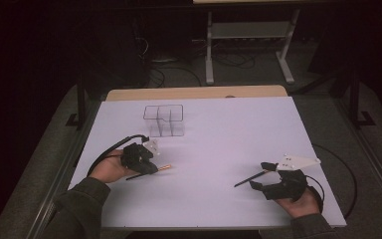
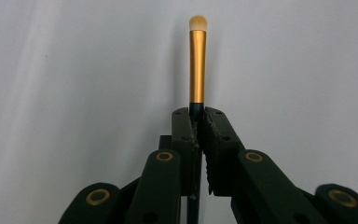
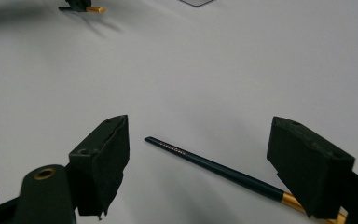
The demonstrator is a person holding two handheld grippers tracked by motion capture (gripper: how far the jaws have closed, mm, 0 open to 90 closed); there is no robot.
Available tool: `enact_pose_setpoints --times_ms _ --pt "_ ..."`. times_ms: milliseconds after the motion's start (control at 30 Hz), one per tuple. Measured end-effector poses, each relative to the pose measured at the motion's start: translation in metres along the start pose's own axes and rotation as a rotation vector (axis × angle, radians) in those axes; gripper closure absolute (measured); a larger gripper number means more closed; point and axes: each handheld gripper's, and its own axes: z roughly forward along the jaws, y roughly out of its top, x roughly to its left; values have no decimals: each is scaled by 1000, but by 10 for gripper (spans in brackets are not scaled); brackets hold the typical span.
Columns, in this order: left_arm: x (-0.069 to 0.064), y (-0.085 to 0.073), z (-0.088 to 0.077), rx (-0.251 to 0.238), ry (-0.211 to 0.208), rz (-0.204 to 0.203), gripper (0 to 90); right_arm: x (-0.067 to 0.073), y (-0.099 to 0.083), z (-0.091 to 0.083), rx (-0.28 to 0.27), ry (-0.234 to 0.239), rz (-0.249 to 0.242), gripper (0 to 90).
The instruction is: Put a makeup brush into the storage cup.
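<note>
Jaws on your left gripper (image 2: 196, 122) are pressed together on the dark handle of a makeup brush (image 2: 197, 65), gripping it just below the gold ferrule. Beyond the jaw tips the ferrule and the small pale bristle tip stick straight out, in line with the jaws, over the white table (image 2: 74, 70). The rest of the dark handle runs back between the jaws and out behind them. In the high view that left gripper (image 1: 151, 168) sits in your left hand (image 1: 110, 169), the brush (image 1: 164, 168) pointing towards the middle of the table with its handle end trailing behind the jaws.

Your right gripper (image 3: 205, 158) has its jaws wide apart, with nothing pressed between the pads. A second brush (image 3: 214, 168) lies flat on the table in the gap between them. Its dark blue handle, with small gold lettering, slants across the opening: the plain end lies nearer the left-hand jaw, and the gold ferrule end passes under the right-hand jaw. Whether that jaw touches it you cannot tell. In the high view the right gripper (image 1: 263, 177) rests in your right hand (image 1: 303, 201), and the second brush (image 1: 248, 179) reaches out past the jaw tips.

A clear plastic organiser (image 1: 164, 120) with several compartments stands well ahead of the left jaws
</note>
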Motion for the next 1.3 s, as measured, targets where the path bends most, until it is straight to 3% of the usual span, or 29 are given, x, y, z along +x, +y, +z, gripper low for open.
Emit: enact_pose_setpoints --times_ms 267,433,567,800,967,1300 --pt "-3 -1 -13 -65 -1 -22 832 4 5 3 7 17 -9 200" --pt "-7 -2 -22 -120 -17 -34 833 10 13 6 11 56 -20 222" --pt "-11 -2 -30 -169 -22 -38 838 15 23 9 1 81 -38 226" --pt "-16 -5 -39 -196 -18 -41 839 20 42 15 -17 127 -51 227" --pt "-21 -4 -47 -247 -13 -25 839 28 59 26 -2 161 -82 229" --pt "-30 -5 -58 -322 -3 -22 839 38 79 40 4 225 -88 239"
